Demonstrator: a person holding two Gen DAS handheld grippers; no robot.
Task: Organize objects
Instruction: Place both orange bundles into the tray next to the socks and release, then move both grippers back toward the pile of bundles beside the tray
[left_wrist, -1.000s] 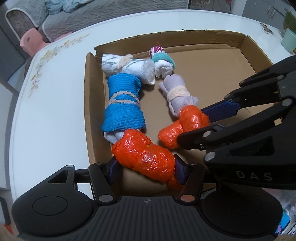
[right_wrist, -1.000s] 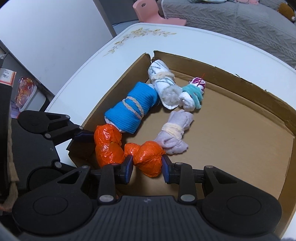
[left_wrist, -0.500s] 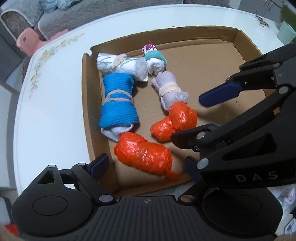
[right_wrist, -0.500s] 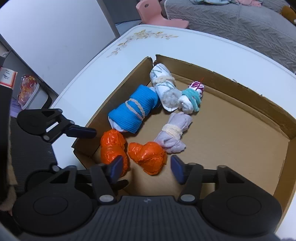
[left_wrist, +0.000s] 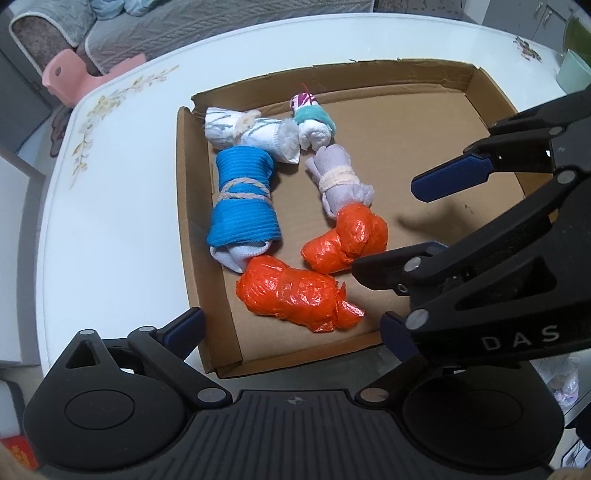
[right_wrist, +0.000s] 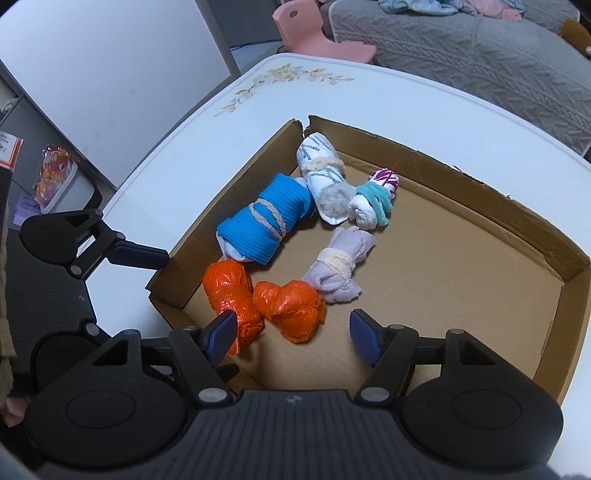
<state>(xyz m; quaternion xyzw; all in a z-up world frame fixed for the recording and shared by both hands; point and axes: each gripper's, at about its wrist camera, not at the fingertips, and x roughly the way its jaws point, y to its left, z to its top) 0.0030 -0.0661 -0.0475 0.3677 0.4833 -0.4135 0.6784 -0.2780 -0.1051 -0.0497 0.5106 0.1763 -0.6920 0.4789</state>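
A shallow cardboard box (left_wrist: 192, 221) holds several tied rolls: a blue one (left_wrist: 243, 206), a white patterned one (left_wrist: 243, 129), a white one with a teal band (left_wrist: 314, 123) and a lilac one (left_wrist: 340, 177). Two orange plastic-wrapped bundles lie at the near end. My left gripper (left_wrist: 291, 328) is opening wide around the nearer orange bundle (left_wrist: 291, 295), and its pads stand clear of it. My right gripper (right_wrist: 291, 326) is also opening, with the other orange bundle (right_wrist: 290, 308) lying loose between its fingers. The right gripper (left_wrist: 388, 223) also shows in the left wrist view.
The box sits on a white table (left_wrist: 110, 221) with a flower print near its far left edge. A pale green cup (left_wrist: 576, 74) stands at the far right. A pink chair (right_wrist: 314, 33) and a grey sofa (right_wrist: 480, 55) are beyond the table.
Both grippers were shut on an orange bundle each; both have spread their jaws and let go. The two bundles now lie on the box floor, and both grippers have drawn back slightly.
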